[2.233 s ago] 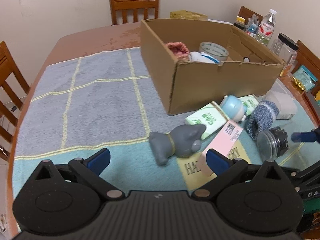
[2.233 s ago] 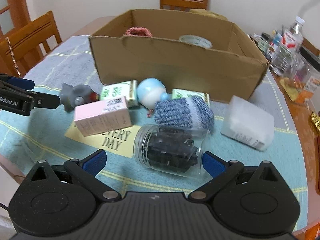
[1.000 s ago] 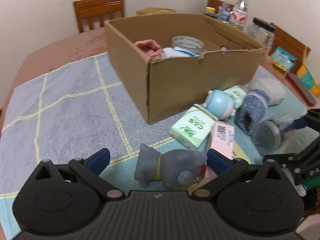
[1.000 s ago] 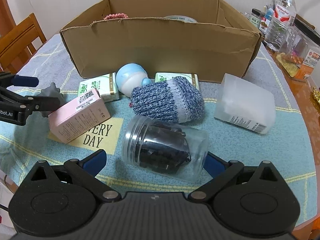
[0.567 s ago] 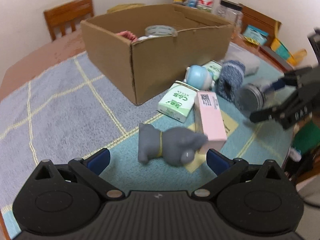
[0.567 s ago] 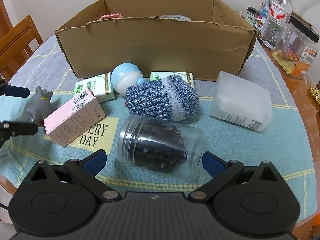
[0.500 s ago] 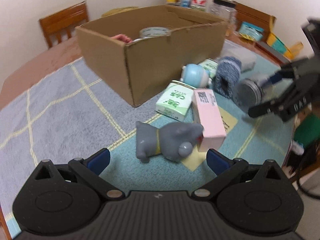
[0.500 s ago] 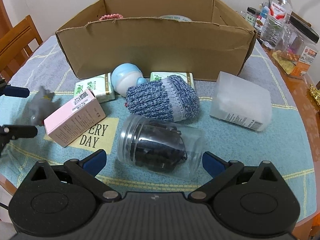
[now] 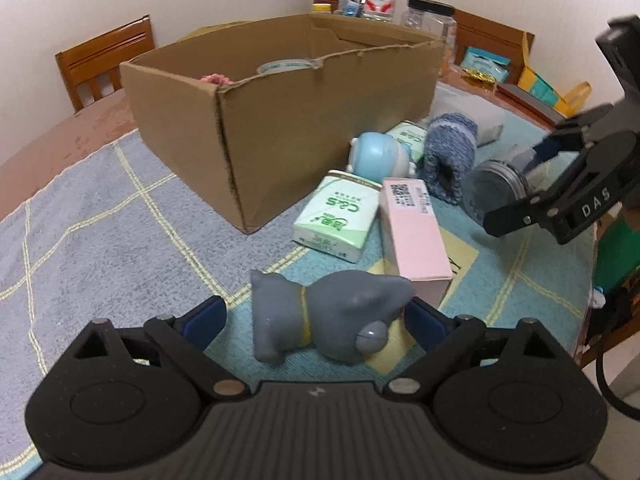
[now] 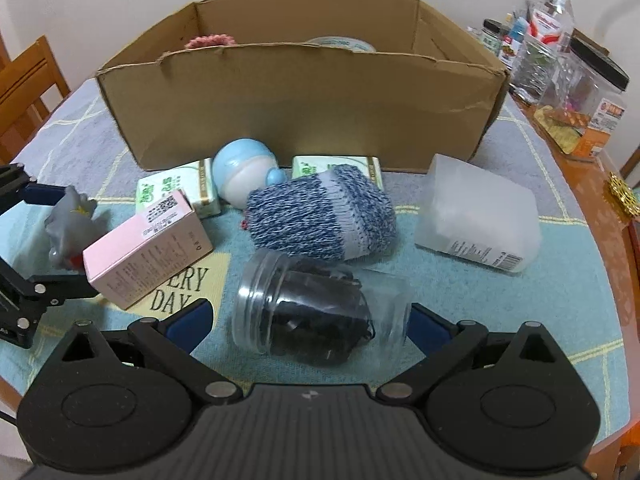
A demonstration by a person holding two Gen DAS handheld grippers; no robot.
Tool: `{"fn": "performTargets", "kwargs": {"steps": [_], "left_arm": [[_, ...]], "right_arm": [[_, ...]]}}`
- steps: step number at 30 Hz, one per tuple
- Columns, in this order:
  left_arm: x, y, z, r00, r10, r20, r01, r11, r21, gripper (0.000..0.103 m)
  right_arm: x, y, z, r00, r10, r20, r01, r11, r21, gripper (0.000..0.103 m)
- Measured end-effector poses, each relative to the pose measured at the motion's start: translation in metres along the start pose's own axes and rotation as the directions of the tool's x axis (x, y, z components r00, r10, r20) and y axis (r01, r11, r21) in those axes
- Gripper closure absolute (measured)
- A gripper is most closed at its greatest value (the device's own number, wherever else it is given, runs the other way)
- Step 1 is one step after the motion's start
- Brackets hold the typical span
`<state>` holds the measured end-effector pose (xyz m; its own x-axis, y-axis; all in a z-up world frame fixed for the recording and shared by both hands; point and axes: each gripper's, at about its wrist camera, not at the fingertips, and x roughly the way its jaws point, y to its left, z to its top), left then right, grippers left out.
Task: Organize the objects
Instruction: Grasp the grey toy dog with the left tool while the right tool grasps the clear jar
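Note:
A grey toy dog lies on its side between the pads of my left gripper. Its jaws are closing; the right pad is at the dog's head and a gap shows at the left pad. A clear jar of black pieces lies on its side between the pads of my open right gripper, with a gap at its mouth end. Behind stands the open cardboard box, holding a tape roll and a pink knit. A pink carton, a knitted blue sock and a blue-white round toy lie in front of it.
Two green tissue packs and a frosted plastic box lie by the cardboard box. Bottles and jars crowd the table's far right. Wooden chairs stand around. The table edge runs close on the right.
The left gripper has rolled and swung around the toy dog, and its pads have come inward beside it. The right gripper has stayed over the jar.

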<state>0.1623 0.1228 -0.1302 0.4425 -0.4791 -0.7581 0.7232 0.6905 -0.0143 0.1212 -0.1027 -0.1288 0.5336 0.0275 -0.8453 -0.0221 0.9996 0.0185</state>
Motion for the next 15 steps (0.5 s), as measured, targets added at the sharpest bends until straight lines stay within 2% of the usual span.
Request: {"fn": "performTargets", "kwargs": {"steps": [9, 12, 15], "left_arm": [[-0.0017, 0.0025, 0.0024, 1.0, -0.012, 0.006, 0.012, 0.993, -0.116, 0.017], [-0.0055, 0.0005, 0.0029, 1.0, -0.005, 0.018, 0.008, 0.988, -0.155, 0.02], [-0.0046, -0.0014, 0.0036, 1.0, 0.008, 0.02, -0.005, 0.987, -0.162, 0.028]], "right_arm": [[0.002, 0.0006, 0.003, 1.0, -0.026, -0.002, 0.026, 0.999, 0.028, 0.003], [0.0042, 0.0009, 0.0034, 0.999, -0.034, -0.018, 0.034, 0.999, 0.026, 0.01], [0.0053, 0.0007, 0.003, 0.999, -0.039, -0.03, 0.04, 0.999, 0.029, 0.016]]}}
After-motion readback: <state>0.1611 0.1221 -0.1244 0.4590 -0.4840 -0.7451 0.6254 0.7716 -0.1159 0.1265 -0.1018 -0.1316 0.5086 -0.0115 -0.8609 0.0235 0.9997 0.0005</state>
